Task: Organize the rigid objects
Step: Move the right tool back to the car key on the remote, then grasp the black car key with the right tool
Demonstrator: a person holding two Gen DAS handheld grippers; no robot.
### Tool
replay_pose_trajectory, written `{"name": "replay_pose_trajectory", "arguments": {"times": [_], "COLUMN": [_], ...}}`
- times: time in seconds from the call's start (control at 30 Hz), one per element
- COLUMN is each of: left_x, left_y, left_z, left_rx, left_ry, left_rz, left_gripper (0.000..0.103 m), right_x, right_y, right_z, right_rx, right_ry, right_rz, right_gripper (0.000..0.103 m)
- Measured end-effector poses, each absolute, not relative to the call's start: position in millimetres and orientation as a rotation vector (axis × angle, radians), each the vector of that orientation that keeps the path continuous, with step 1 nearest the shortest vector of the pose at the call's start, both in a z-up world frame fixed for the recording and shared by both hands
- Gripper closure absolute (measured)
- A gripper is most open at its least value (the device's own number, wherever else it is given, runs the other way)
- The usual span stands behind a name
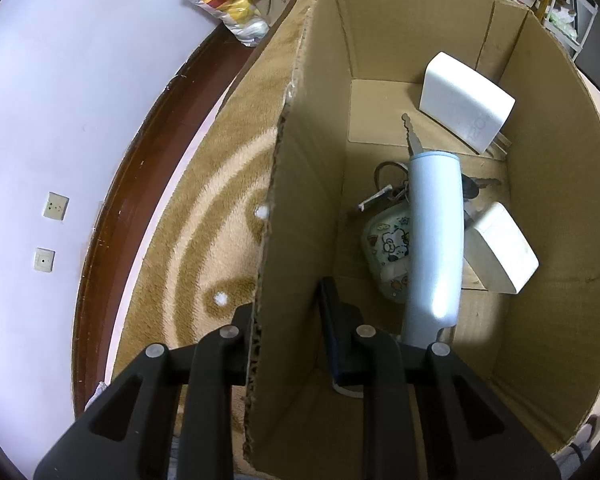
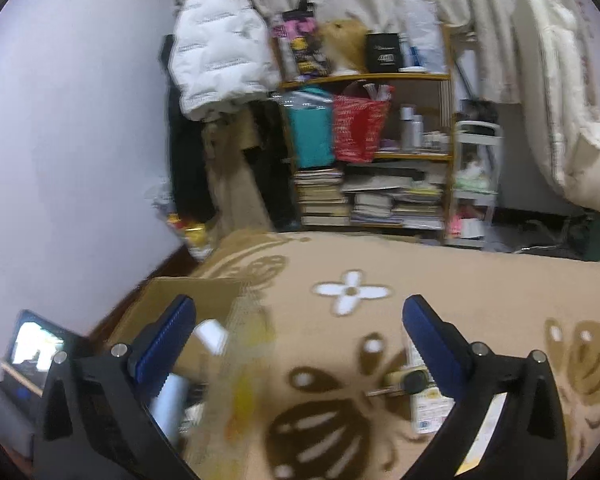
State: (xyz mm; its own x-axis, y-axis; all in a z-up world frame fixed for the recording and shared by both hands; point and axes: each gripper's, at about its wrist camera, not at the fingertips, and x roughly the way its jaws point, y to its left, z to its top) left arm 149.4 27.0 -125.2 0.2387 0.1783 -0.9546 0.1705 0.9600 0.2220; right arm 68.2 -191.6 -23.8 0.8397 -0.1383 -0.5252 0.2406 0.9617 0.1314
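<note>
Box: brown cardboard box (image 1: 420, 40), open top, torn corrugated rim on near-left wall; sits on tan patterned rug (image 1: 204, 216).
Contents: pale blue-grey tube (image 1: 434, 248) lying lengthwise over the rest; under it a cartoon-print pouch (image 1: 386, 248), key bunch w/ ring (image 1: 396, 184); white block (image 1: 466, 100) leaning at far end, 2nd white block (image 1: 500, 248) on right.
L gripper (image 1: 292, 320): straddles the near-left box wall, one finger outside on rug side, other inside; jaws spread w/ the wall between them, can't tell if pads touch it.
Tube vs L gripper: near end just beside inner finger, to its right; not betw the fingers.
Room: box floor bare at far-left; rug beside box open up to dark wood skirting.
R gripper (image 2: 300, 336): jaws wide apart, nothing betw them, above rug; view blurred.
Near R gripper: box corner (image 2: 188, 300) lower left; small dark-capped item (image 2: 412, 380) on a printed packet (image 2: 428, 408), by right finger.
</note>
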Motion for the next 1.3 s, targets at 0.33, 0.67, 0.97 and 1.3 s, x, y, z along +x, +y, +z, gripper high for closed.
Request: {"name": "replay_pose_trajectory", "arguments": {"times": [0.33,0.67,0.97,1.3], "left_x": [153,151,150,147], "left_y": [42,42,38,34], "left_z": [-124,-125,-127,-127], "left_rx": [0.292,0.288,0.299,0.306], "left_ry": [1.337,1.336,1.333,1.331], "left_rz": [0.001,-0.001,0.003,0.004], "left_gripper": [0.083,0.083,0.083,0.083], "right_x": [63,71,73,73], "right_y": [-229,-261,-283,-280], "right_z": [-65,-113,-144,-157], "right_rx": [0.212,0.276,0.336,0.283], "right_ry": [0.577,0.653,0.742,0.781], "right_rz": [-0.250,-0.246,-0.279,-0.320], "right_gripper": [0.000,0.000,0.012,0.031]}}
